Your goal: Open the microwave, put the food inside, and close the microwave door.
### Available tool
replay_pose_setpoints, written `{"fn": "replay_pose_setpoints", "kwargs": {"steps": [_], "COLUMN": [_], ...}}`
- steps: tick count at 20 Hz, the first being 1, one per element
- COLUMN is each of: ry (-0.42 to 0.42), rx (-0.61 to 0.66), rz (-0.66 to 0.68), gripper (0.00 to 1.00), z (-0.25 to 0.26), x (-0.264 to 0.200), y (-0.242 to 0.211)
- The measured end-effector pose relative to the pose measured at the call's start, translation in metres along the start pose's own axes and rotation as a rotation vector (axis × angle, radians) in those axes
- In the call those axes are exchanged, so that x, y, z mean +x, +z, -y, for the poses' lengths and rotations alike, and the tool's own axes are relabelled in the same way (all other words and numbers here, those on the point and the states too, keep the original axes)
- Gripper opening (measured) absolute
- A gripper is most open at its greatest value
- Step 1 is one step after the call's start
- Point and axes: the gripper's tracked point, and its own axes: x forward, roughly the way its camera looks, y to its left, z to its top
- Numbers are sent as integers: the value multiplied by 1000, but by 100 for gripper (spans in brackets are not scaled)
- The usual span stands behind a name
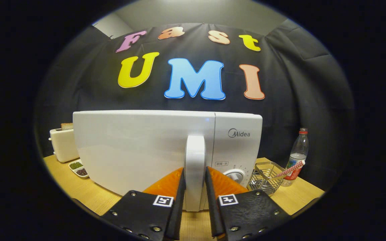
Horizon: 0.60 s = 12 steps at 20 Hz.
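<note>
The microwave [152, 150] stands on the wooden surface [79, 190], directly ahead of the hand-held gripper [194, 187]. Its door appears shut, so the interior is hidden. Its lower front edge is partly covered by the gripper body. The vertical door handle [195, 157] sits between the two fingers, one on each side and close against it; whether both actually press on it cannot be told. The handle's lower end is cut off from view behind the fingers. The control knob [235, 175] is partly hidden by the right finger.

Left of the microwave, a toaster [63, 144] with a slice of bread [67, 126] in its slot is partly blocked by the microwave body. Just in front of it lies a small divided dish [78, 168] with green and dark contents, too small to identify. Right of the microwave stands a wire basket [265, 180]. A red-striped stick-like item [290, 169] rests across its rim. A clear plastic bottle [297, 155] with a red cap stands beside it.
</note>
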Motion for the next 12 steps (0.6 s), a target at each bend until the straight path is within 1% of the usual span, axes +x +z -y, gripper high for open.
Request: {"fn": "replay_pose_setpoints", "kwargs": {"steps": [1,2,3,4,5,12], "ry": [-7,3,14,19,25,12], "rx": [1,14,39,64,67,59], "rz": [-2,-12,-20,-27,-32,-36], "gripper": [33,26,26,19,17,17], "z": [2,1,0,0,-1,-1], "x": [0,0,-1,0,-2,-3], "y": [1,-1,0,1,-1,-1]}}
